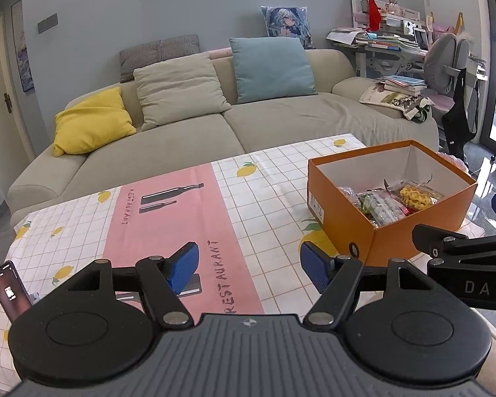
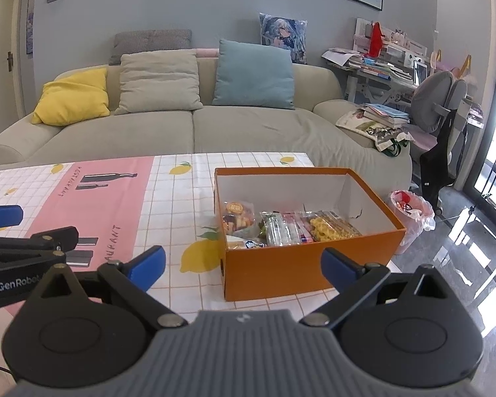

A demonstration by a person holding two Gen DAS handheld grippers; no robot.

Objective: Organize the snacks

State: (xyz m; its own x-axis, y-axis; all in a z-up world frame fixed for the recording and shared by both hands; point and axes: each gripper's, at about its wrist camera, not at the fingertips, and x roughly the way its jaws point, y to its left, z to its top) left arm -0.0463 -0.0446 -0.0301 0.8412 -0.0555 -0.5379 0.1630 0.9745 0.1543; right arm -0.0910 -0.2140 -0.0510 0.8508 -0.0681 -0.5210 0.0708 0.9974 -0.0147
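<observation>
Both hand-held grippers, left (image 1: 249, 266) and right (image 2: 243, 266), gape wide, empty; snacks (image 2: 281, 226) fill the orange box (image 2: 309, 268).

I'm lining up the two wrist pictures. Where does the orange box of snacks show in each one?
Left wrist view: the orange box sits at the right, on the tablecloth's far right part.
Right wrist view: the orange box sits centre-right, just beyond the open tongs.
Shared landmark: the teal cushion on the sofa behind.

Two low wrist views over the table (image 1: 264, 178), sofaward, sharing the orange box (image 2: 281, 271).
</observation>
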